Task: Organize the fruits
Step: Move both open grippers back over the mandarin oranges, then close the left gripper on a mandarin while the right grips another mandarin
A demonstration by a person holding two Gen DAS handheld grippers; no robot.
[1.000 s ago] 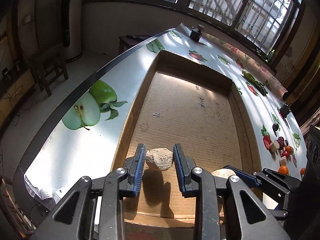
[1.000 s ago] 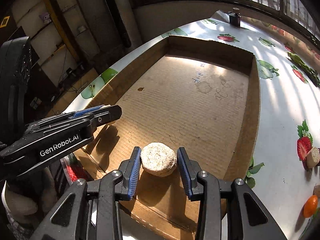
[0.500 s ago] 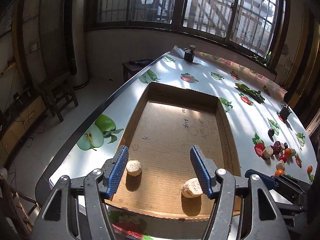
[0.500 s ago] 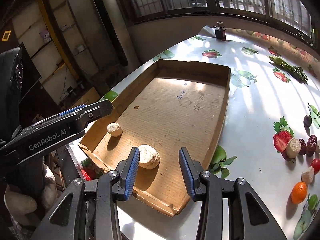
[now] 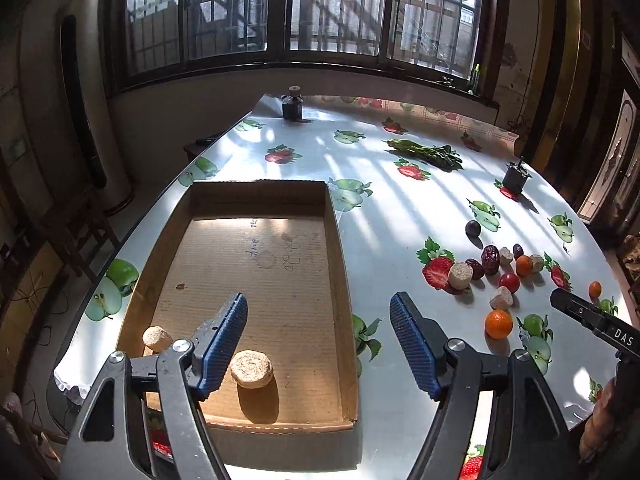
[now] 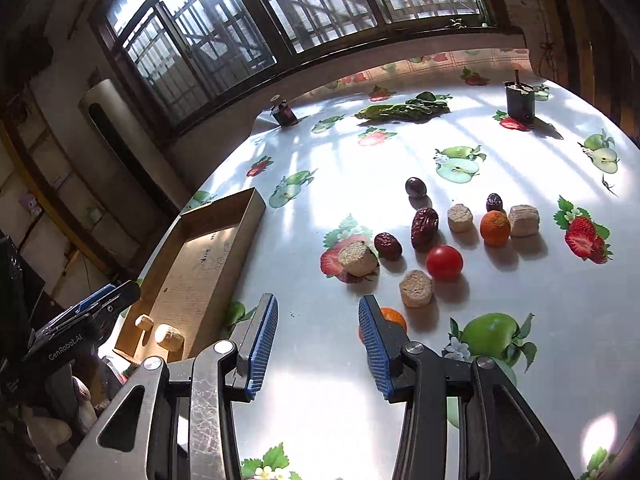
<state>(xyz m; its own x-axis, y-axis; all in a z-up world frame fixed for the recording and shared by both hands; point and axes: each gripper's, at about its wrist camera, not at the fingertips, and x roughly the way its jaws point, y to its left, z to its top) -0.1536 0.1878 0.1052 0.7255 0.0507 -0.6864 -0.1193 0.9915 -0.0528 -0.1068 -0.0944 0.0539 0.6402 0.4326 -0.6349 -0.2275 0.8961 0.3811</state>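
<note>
Round table under a glossy white oilcloth printed with apples and strawberries (image 5: 400, 216) fills both views. On it, left of centre in the left wrist view, a shallow brown cardboard tray (image 5: 340, 280), long side running away from the camera.

Inside the tray, lower left: two pale beige, rough-surfaced puck-shaped pieces. Larger flat one (image 5: 252, 369) near the front wall; smaller one (image 5: 157, 338) at the left wall. They lie apart.

Left gripper (image 5: 318, 344): blue-padded jaws have just been opening, now wide apart, nothing between them, above the tray's front right corner.

Right gripper (image 6: 318, 346): jaws have just been opening, parted, nothing gripped, bare cloth between the pads.

Loose cluster at centre right of the right wrist view: red round tomato (image 6: 444, 263), orange mandarin (image 6: 495, 228), wrinkled dark red dates (image 6: 424, 227), more beige pucks (image 6: 416, 288), dark round plum (image 6: 416, 187). A second mandarin (image 6: 394, 316) sits partly hidden behind the right pad.
</note>
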